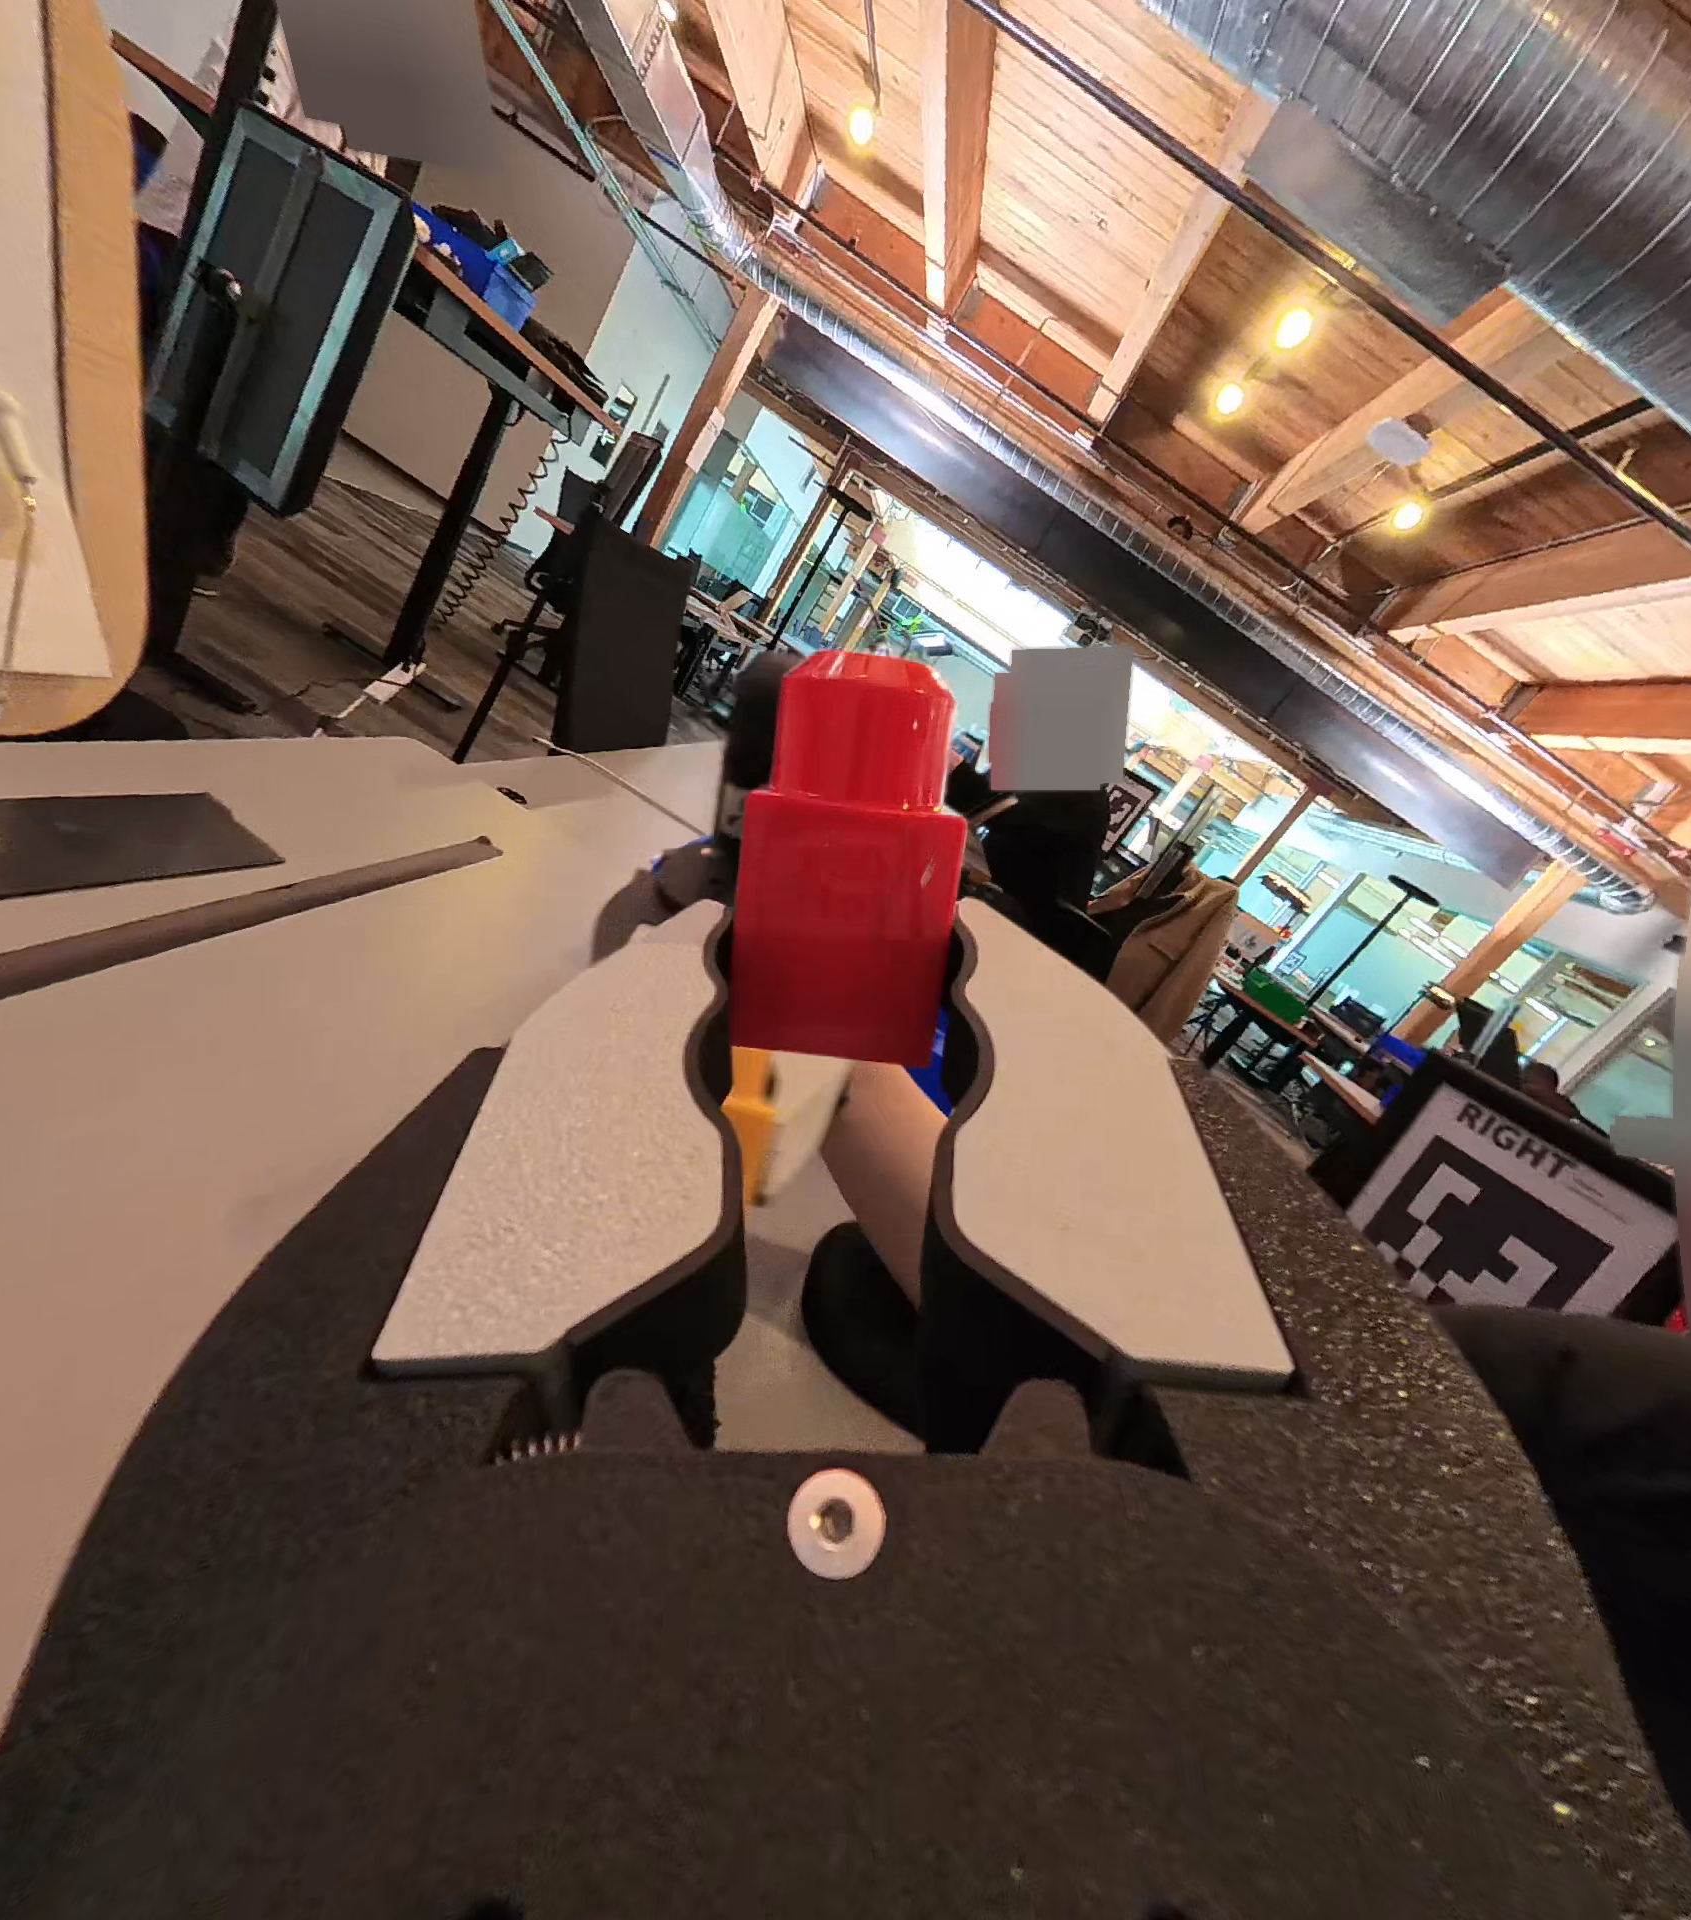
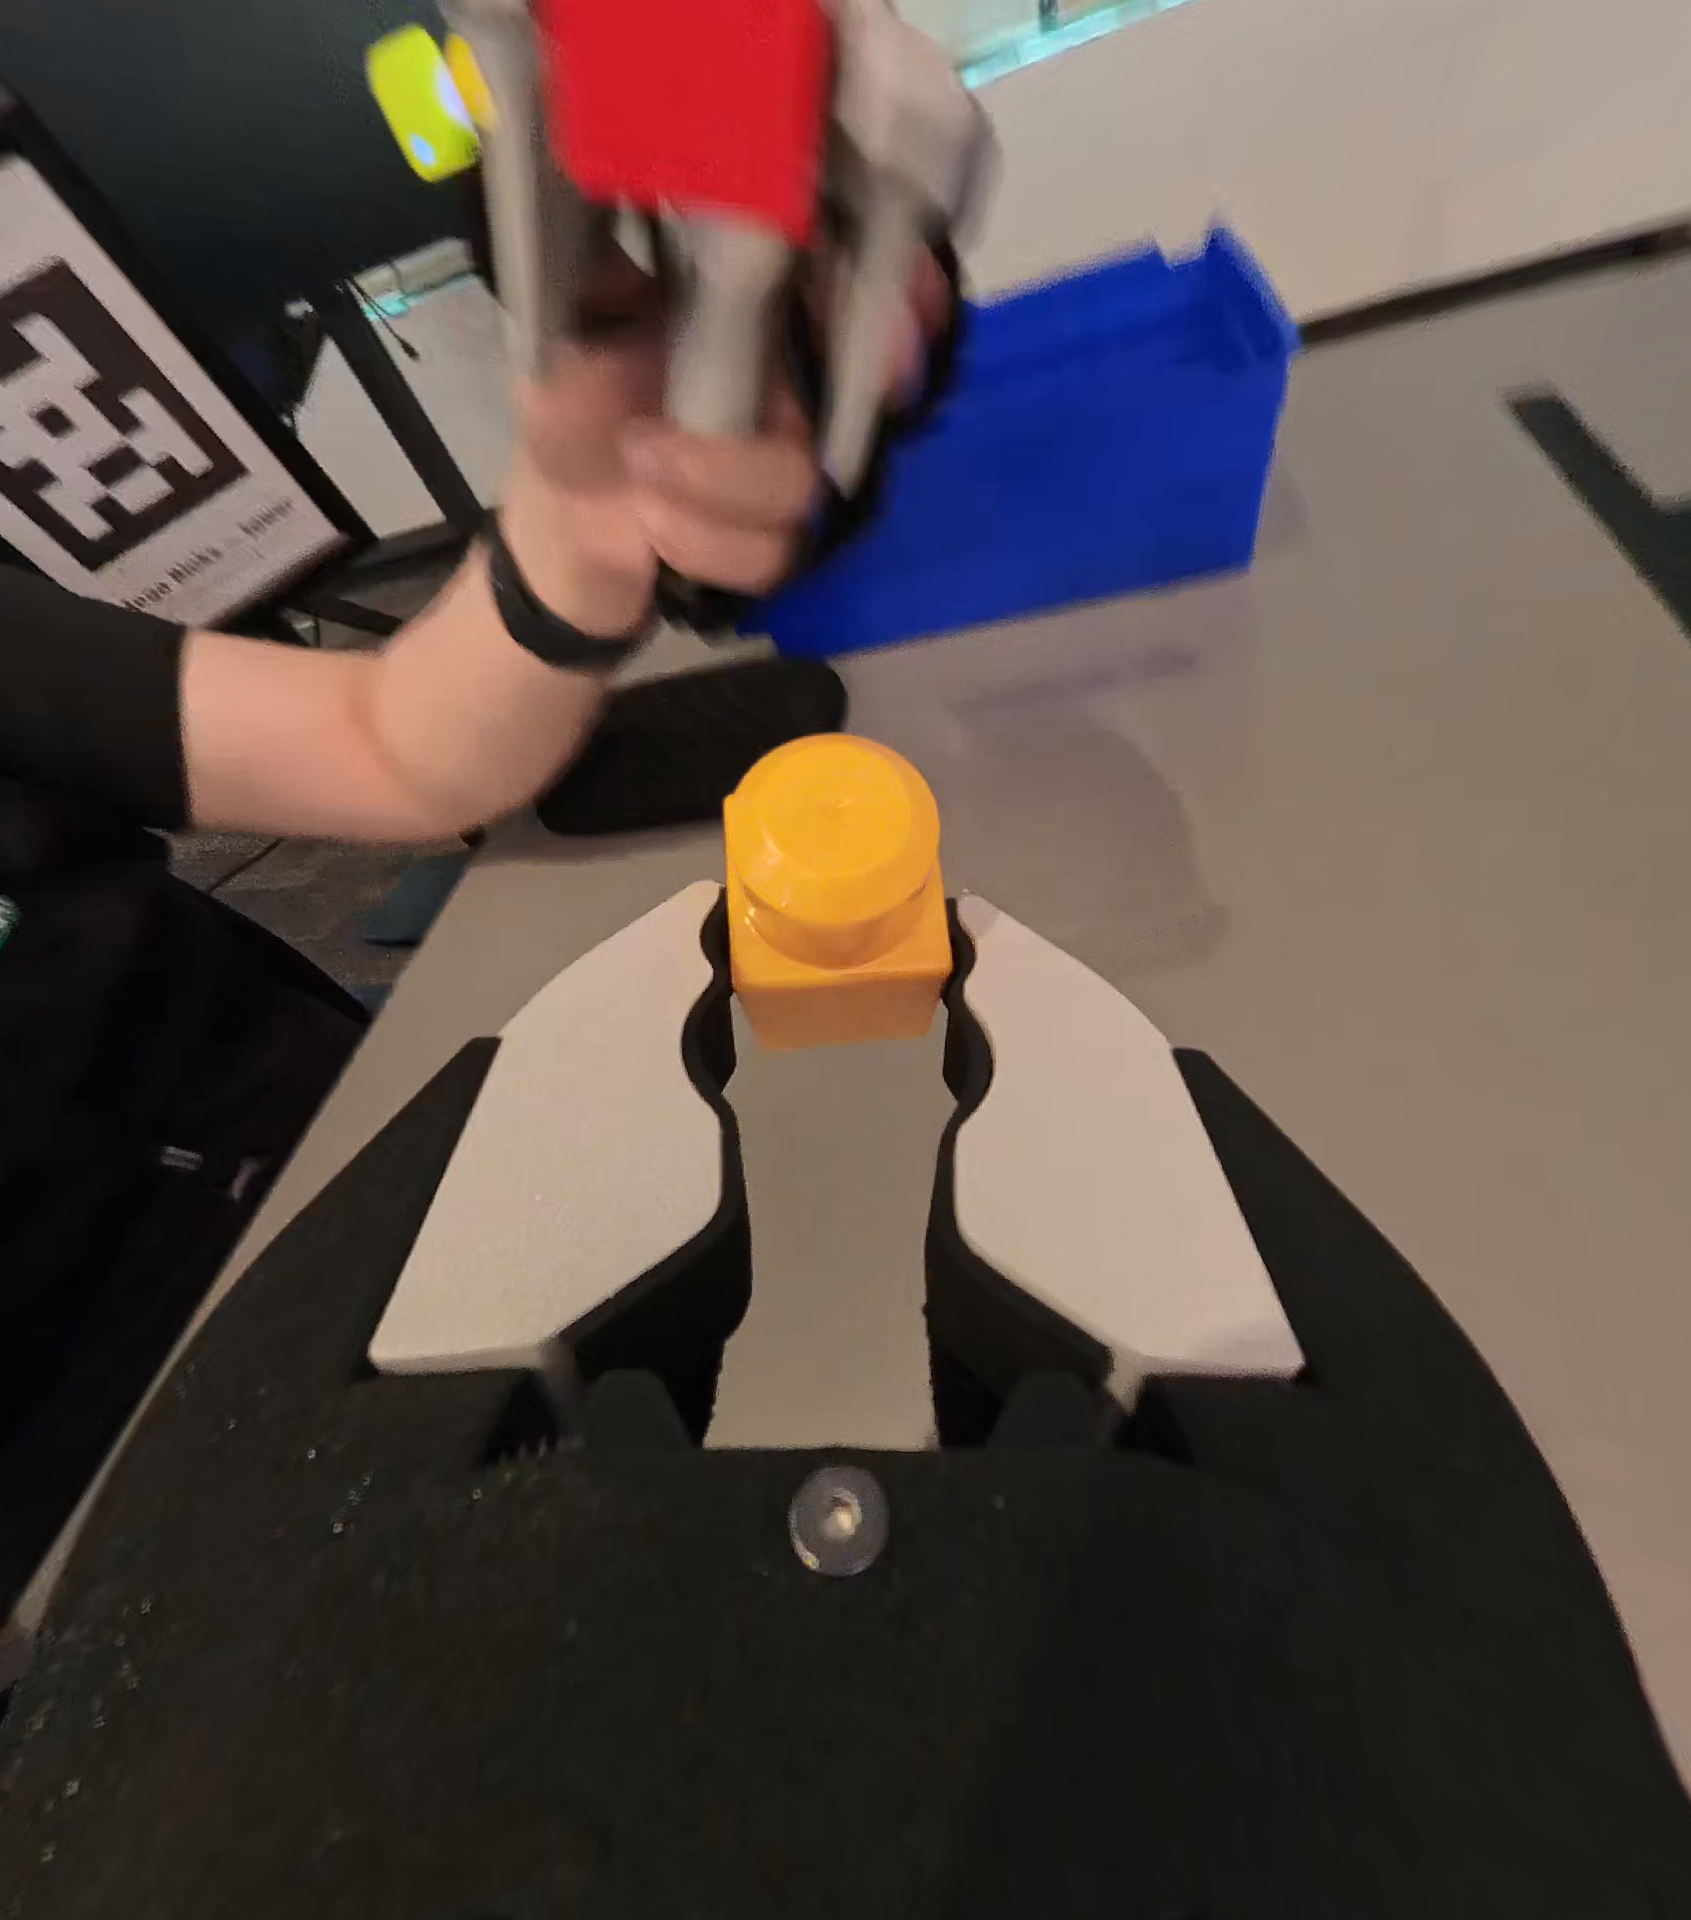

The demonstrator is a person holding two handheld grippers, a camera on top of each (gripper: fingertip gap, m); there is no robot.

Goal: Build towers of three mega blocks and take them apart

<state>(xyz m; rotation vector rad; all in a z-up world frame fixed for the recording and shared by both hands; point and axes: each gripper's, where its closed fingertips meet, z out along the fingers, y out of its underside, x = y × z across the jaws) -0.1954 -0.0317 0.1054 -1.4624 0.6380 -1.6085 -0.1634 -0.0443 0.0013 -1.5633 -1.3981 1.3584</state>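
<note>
My left gripper [image 1: 839, 961] is shut on a red block [image 1: 841, 883], stud up, and holds it in the air, tilted toward the ceiling. The same red block [image 2: 690, 109] shows blurred at the top of the right wrist view, held high above the table. My right gripper [image 2: 836, 961] is shut on a yellow-orange block [image 2: 833, 909], stud up, just over the grey table [image 2: 1340, 831]. A sliver of the yellow-orange block [image 1: 749, 1117] shows below the red one in the left wrist view. The two blocks are apart.
A blue bin [image 2: 1059, 457] stands on the table behind the left hand. A marker board [image 2: 62, 416] stands at the left edge. A person's forearm [image 2: 384, 717] crosses above the table's left edge. A dark mat [image 1: 62, 842] lies on the table at left.
</note>
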